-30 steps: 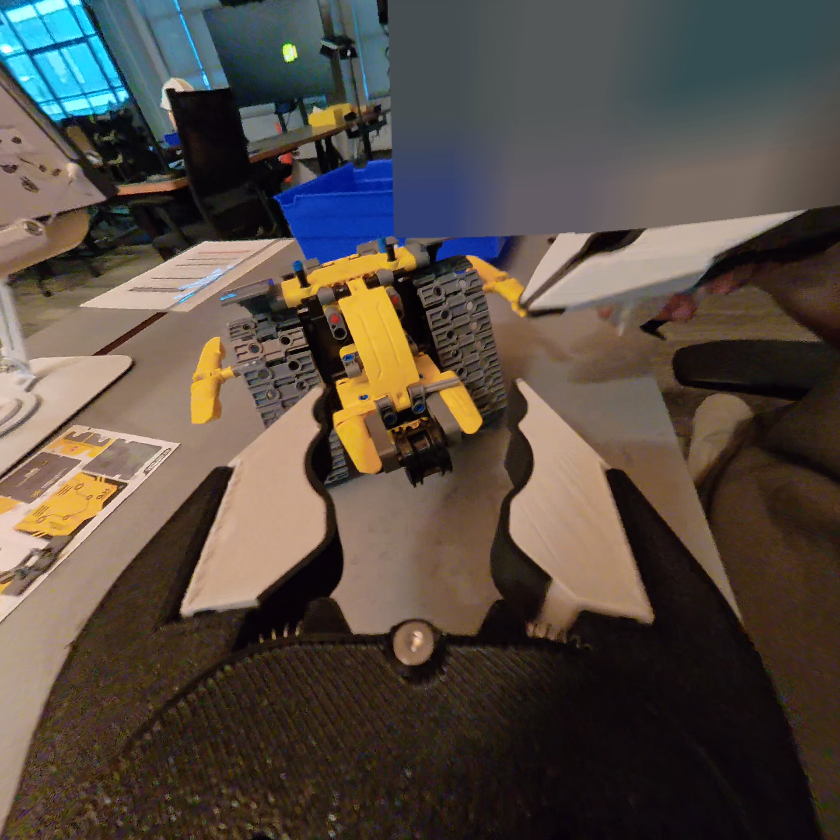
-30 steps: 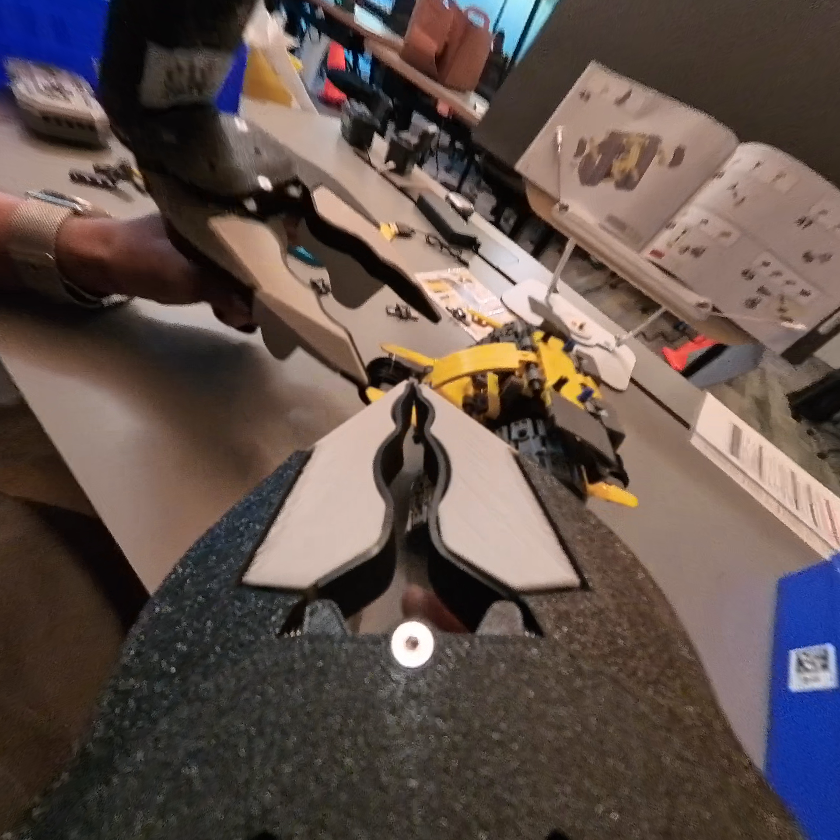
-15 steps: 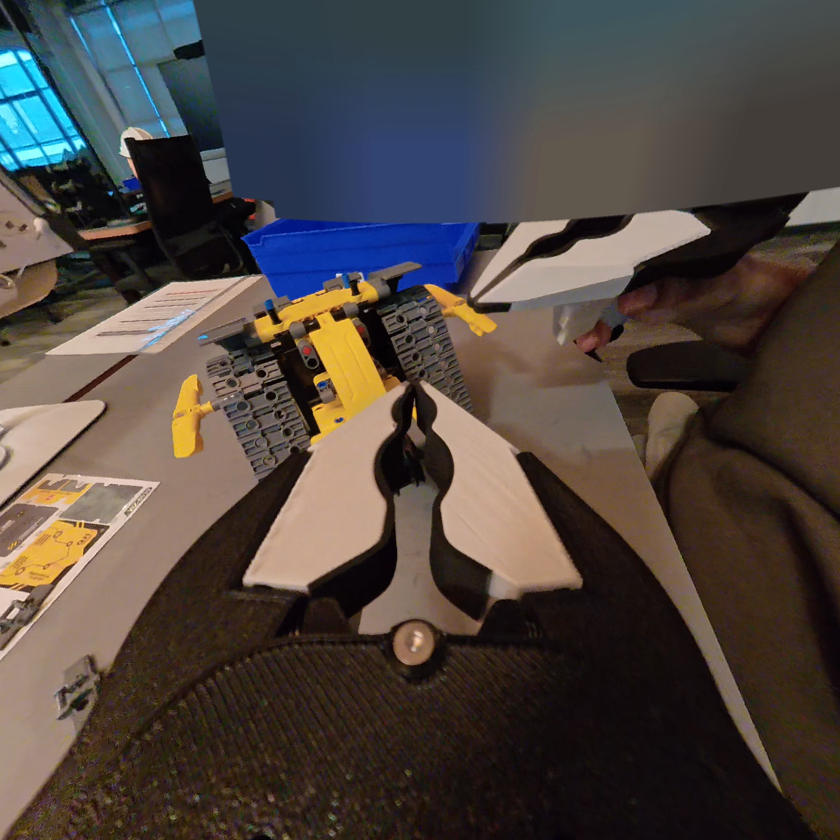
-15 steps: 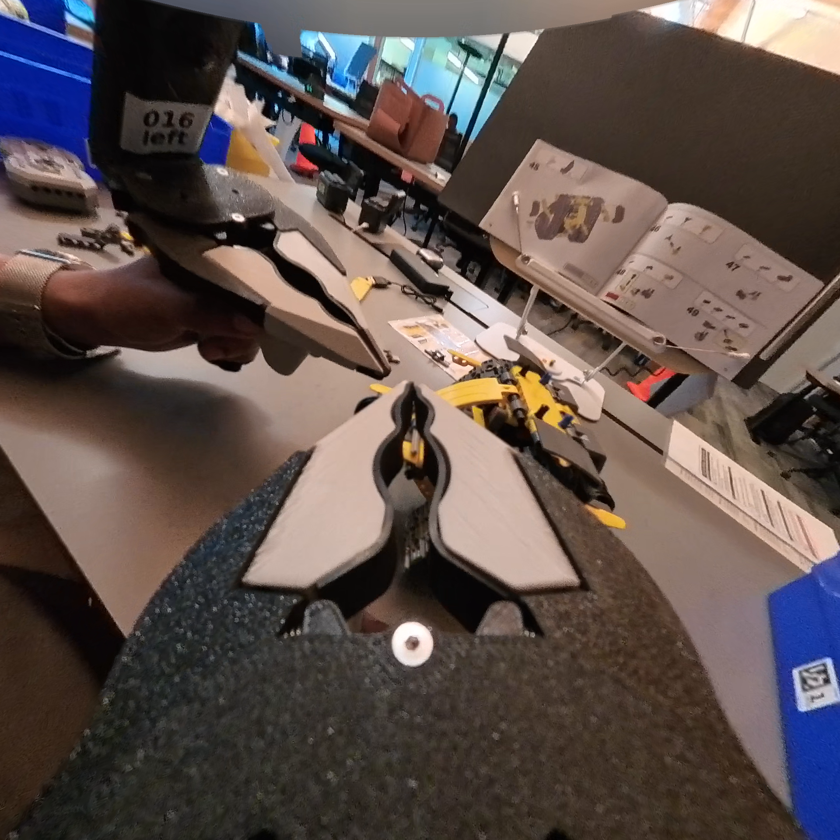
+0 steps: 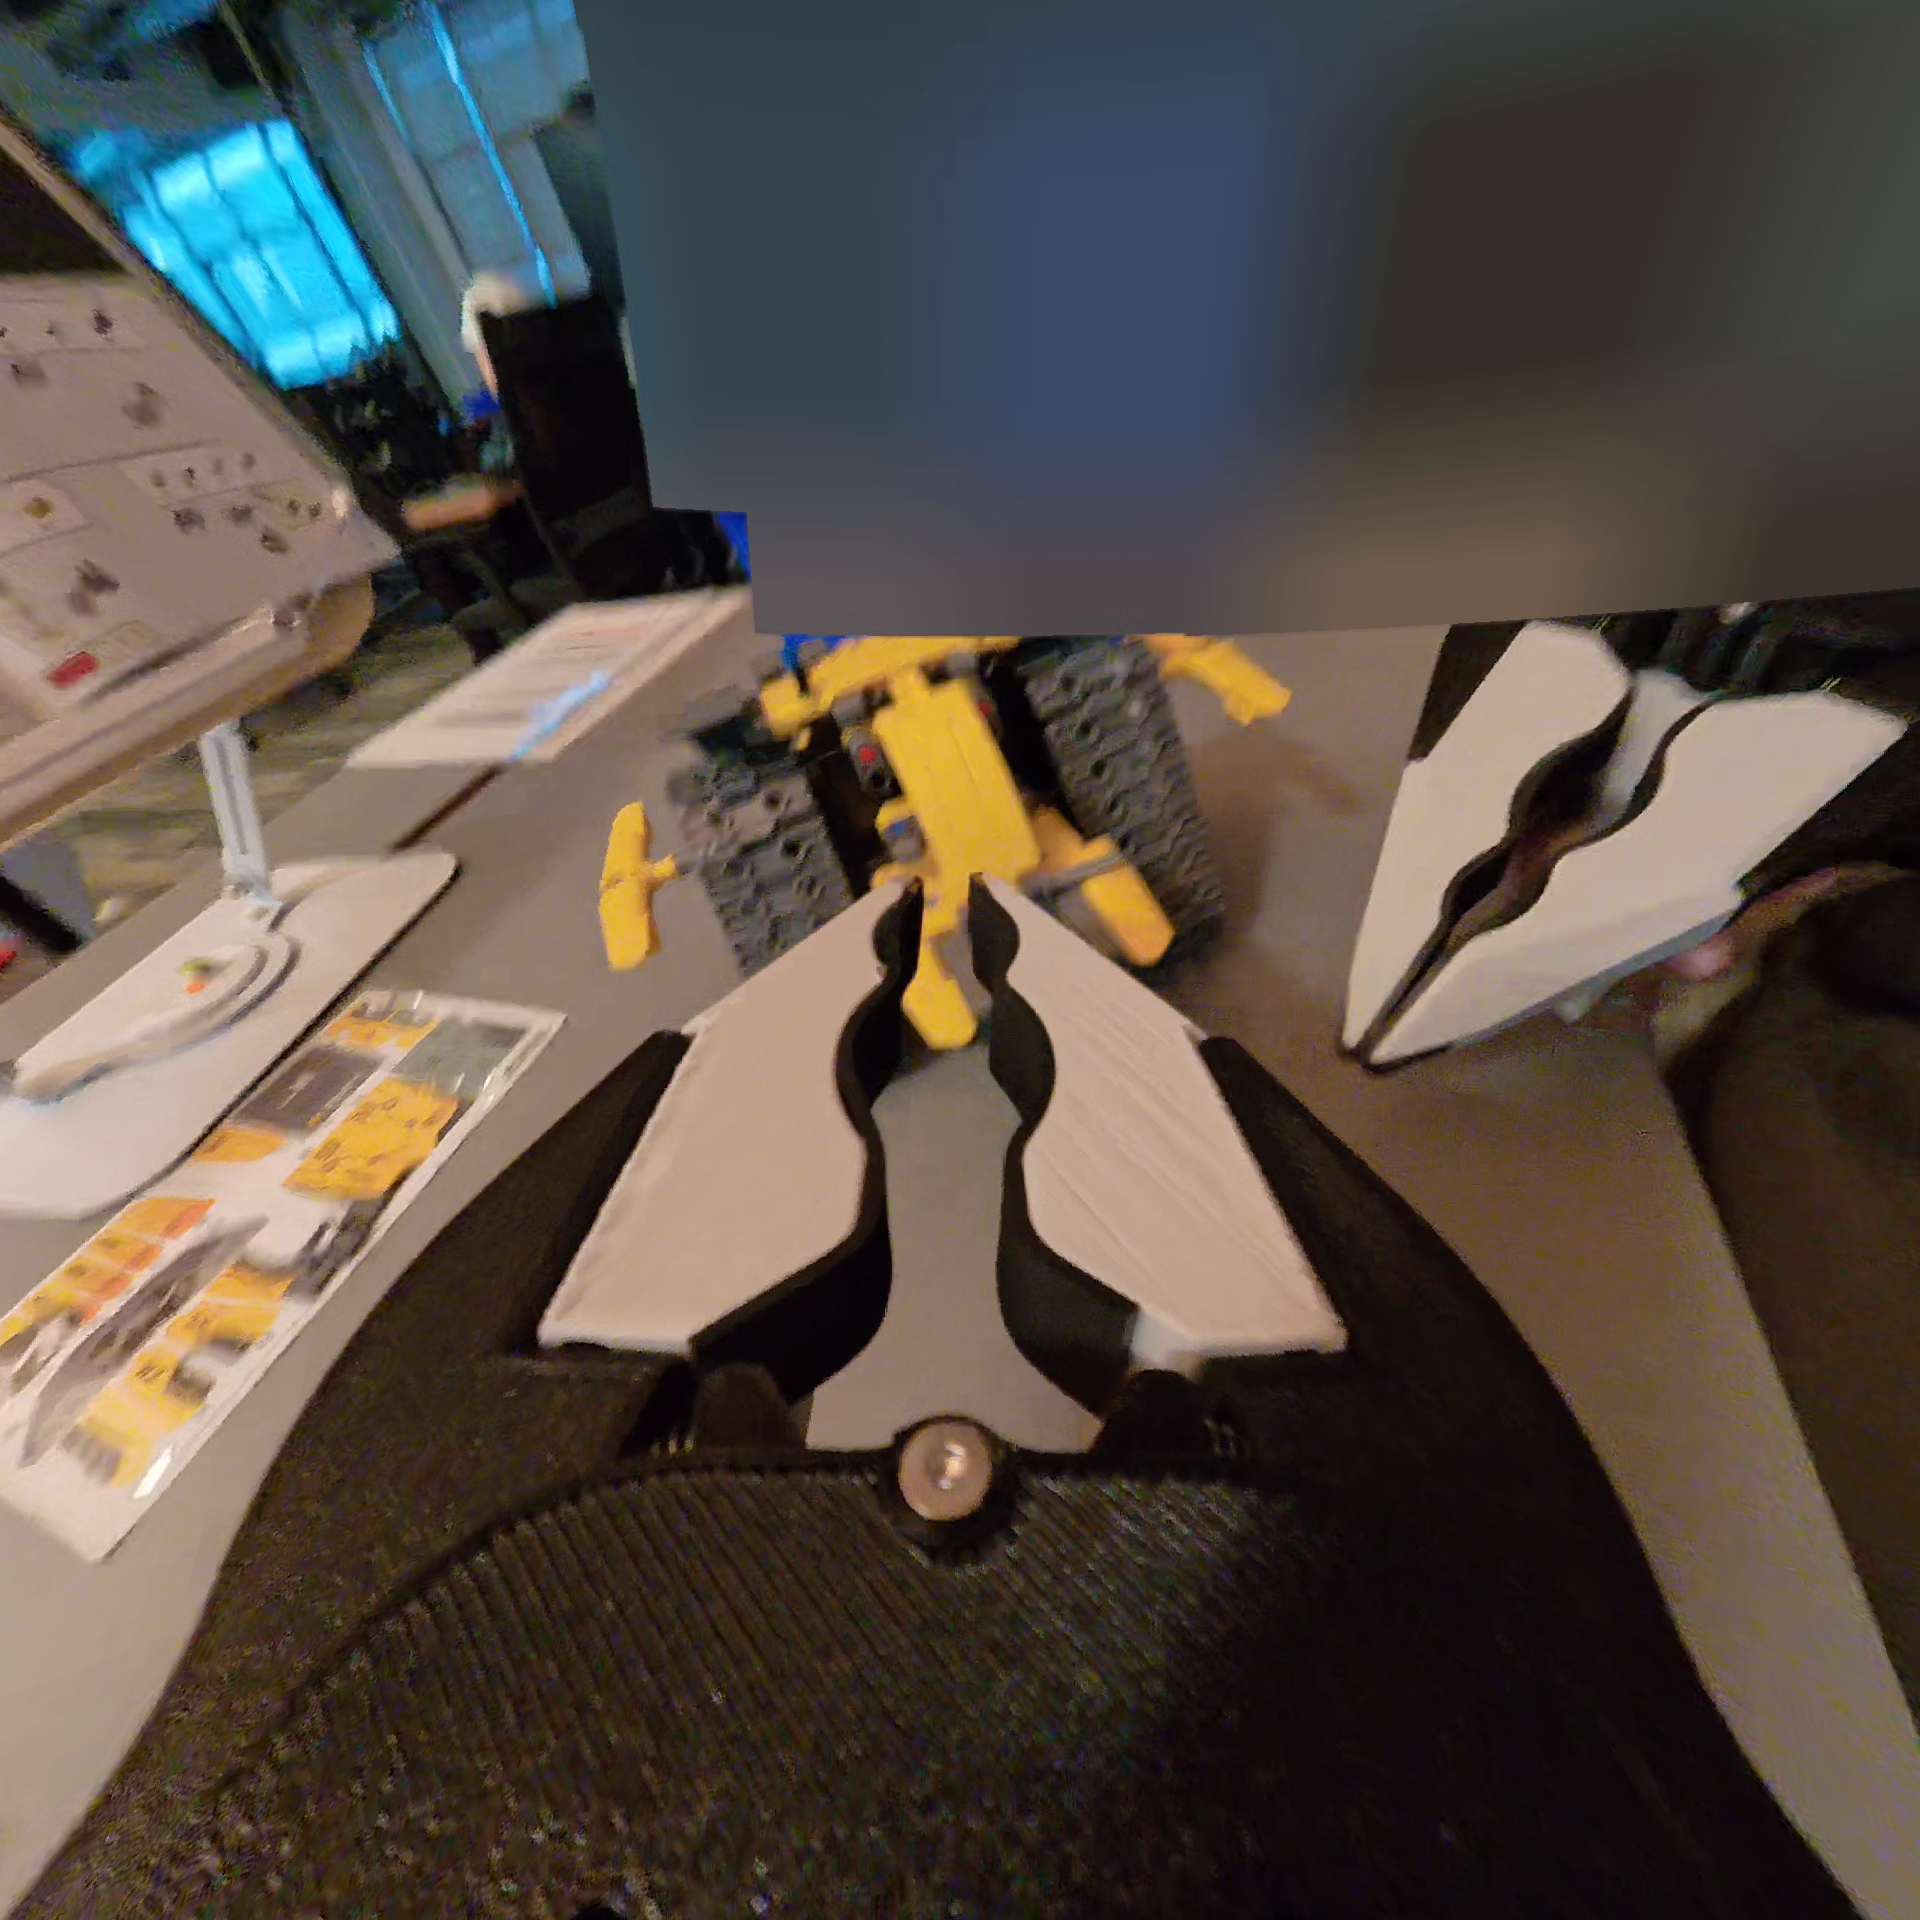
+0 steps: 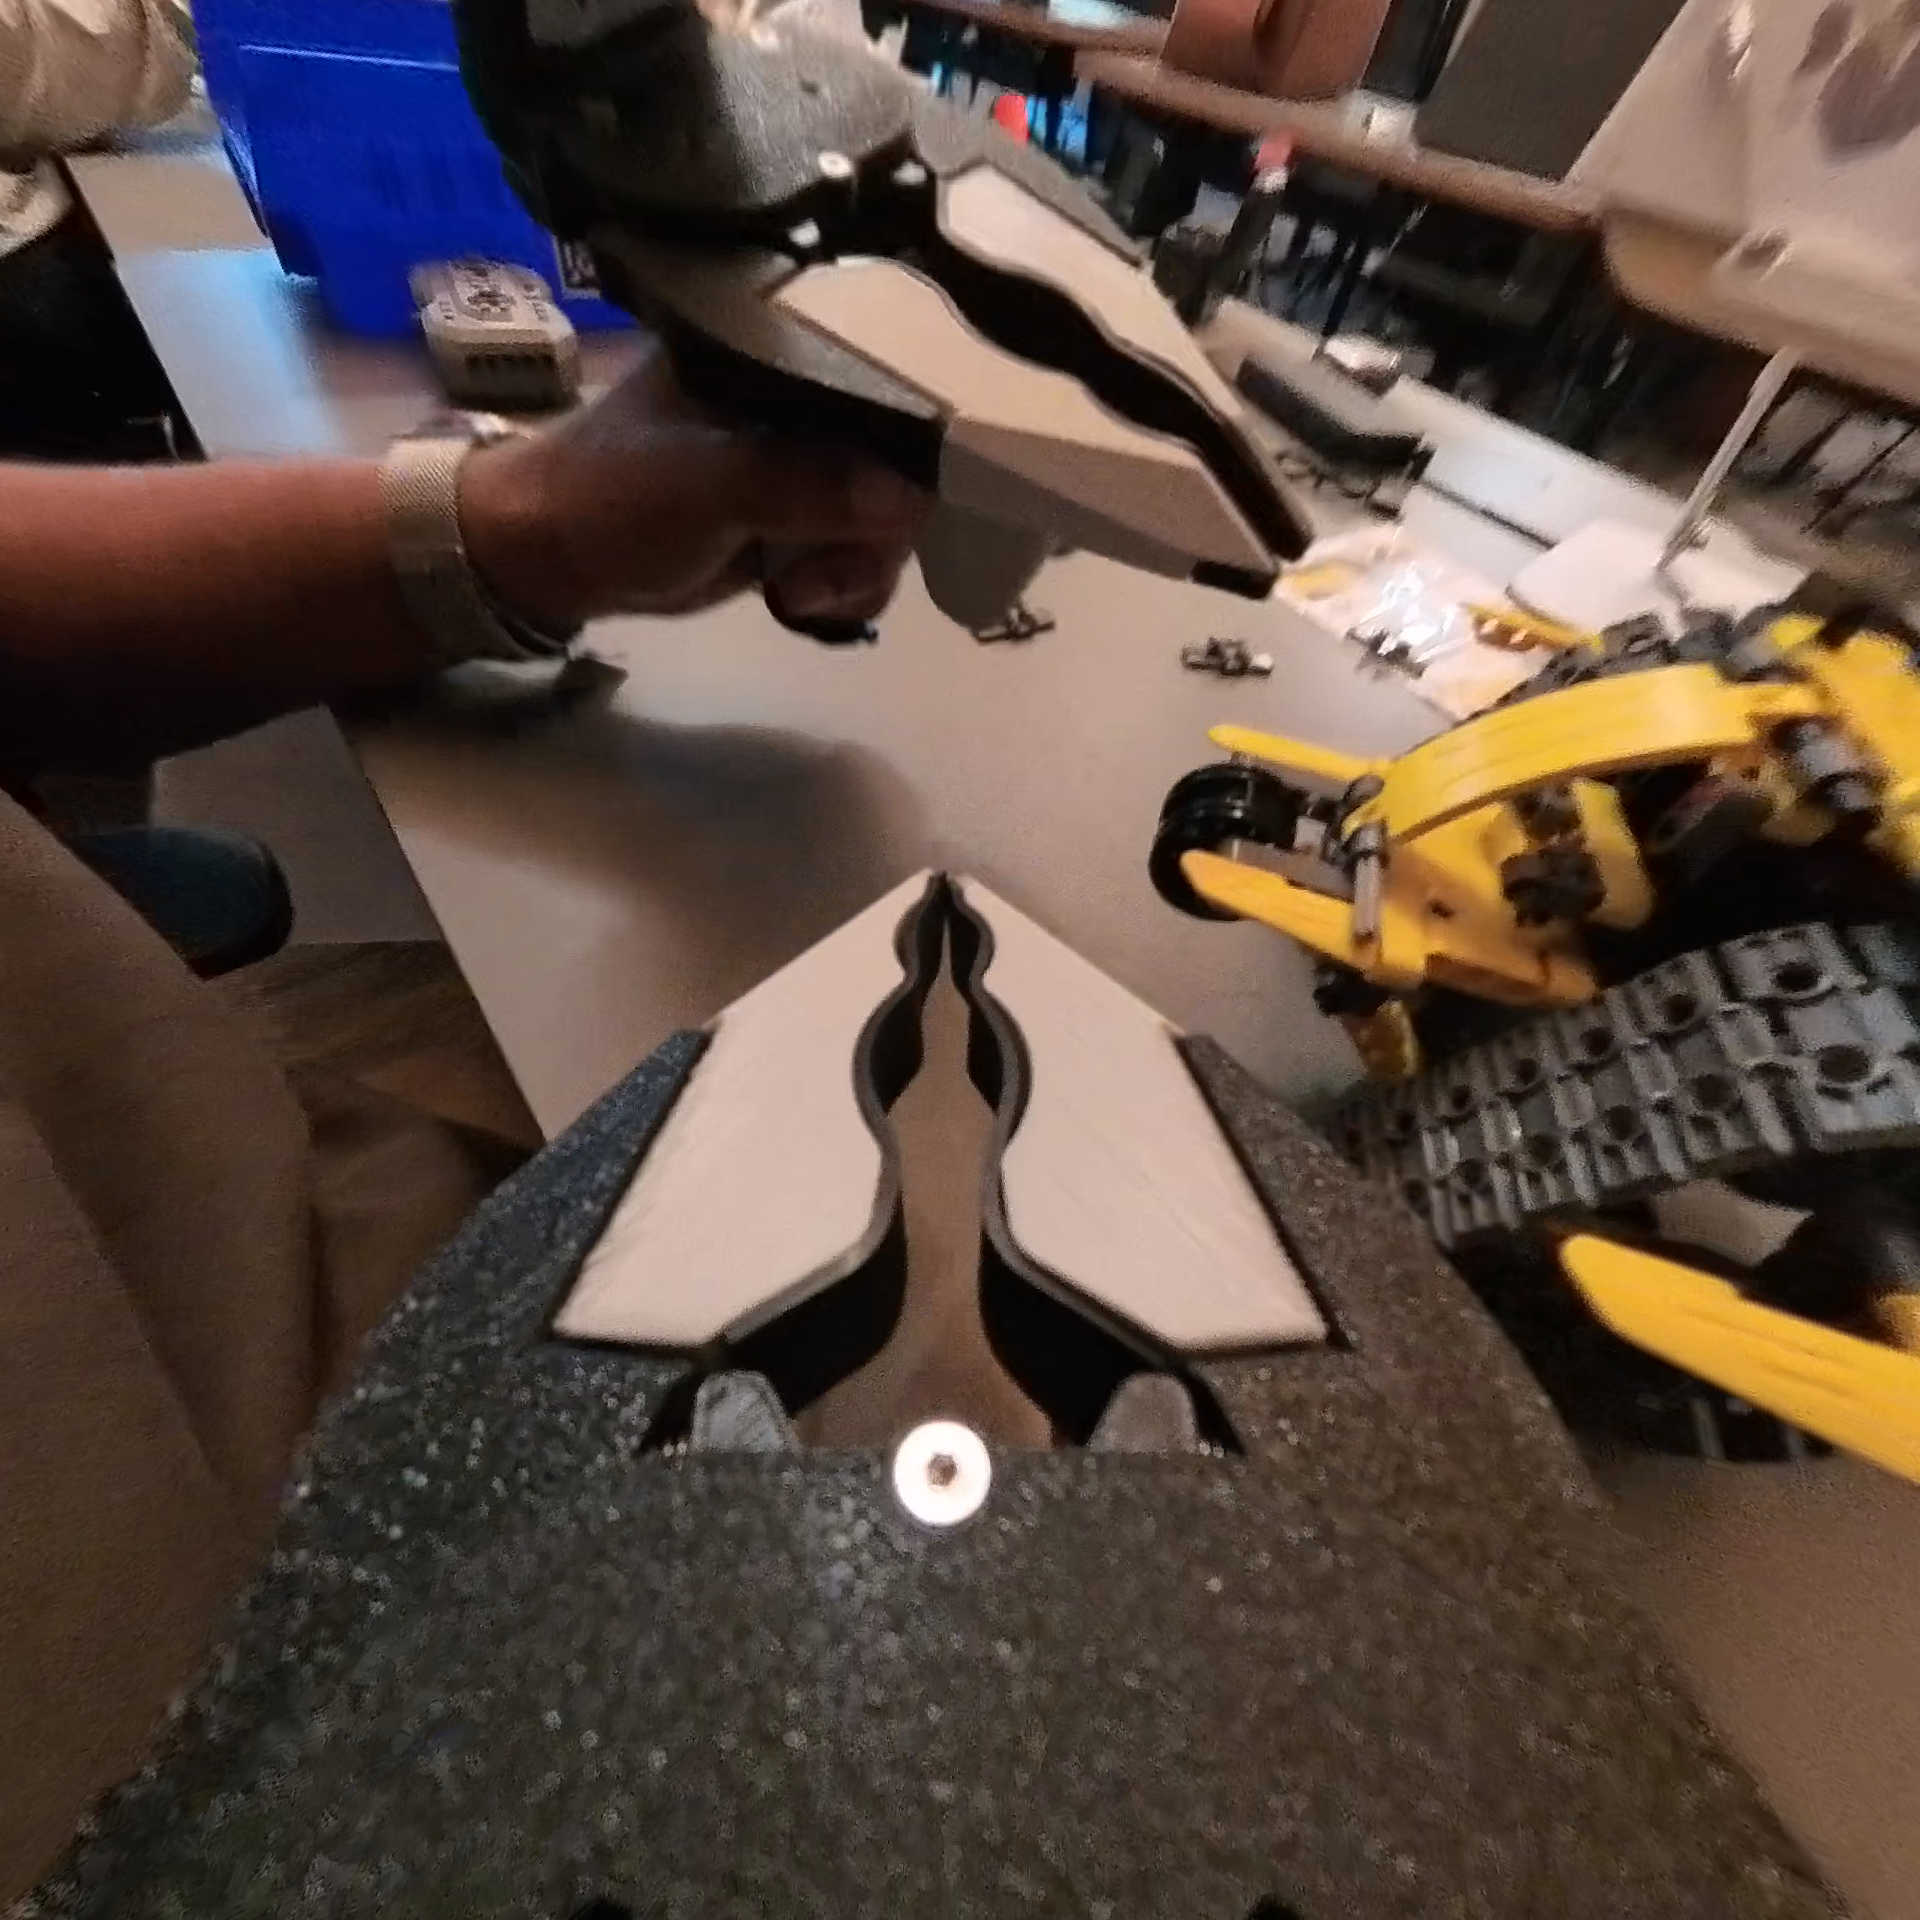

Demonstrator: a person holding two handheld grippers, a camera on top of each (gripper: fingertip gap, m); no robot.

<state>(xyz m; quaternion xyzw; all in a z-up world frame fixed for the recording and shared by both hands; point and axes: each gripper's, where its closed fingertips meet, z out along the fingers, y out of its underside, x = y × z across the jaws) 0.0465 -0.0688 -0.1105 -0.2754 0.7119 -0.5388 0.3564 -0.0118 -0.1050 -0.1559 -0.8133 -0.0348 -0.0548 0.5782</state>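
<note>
A yellow and black tracked brick-built vehicle [image 5: 940,758] stands on the grey table [image 5: 1455,1195]; it also shows at the right of the right wrist view [image 6: 1558,883]. My left gripper [image 5: 945,886] points at the vehicle's front from a short way off, held above the table. Its tips are a narrow slit apart and hold nothing. It shows from the side in the right wrist view [image 6: 1252,566], held by a hand [image 6: 675,530]. My right gripper [image 6: 943,883] is shut and empty, to the left of the vehicle's front. In the left wrist view it [image 5: 1363,1049] tips down towards the table.
An open instruction booklet [image 5: 156,488] sits on a white stand [image 5: 208,966] at the left. A sticker sheet [image 5: 260,1195] and a printed sheet [image 5: 551,681] lie on the table. A blue bin [image 6: 353,156], a grey device [image 6: 494,332] and small loose parts [image 6: 1226,657] lie farther off. Tip to tip, the grippers are about 8 cm apart.
My left gripper went from wide open to shut, and its tips have now parted a slit. My right gripper has swung away from the vehicle's side towards the table's near edge.
</note>
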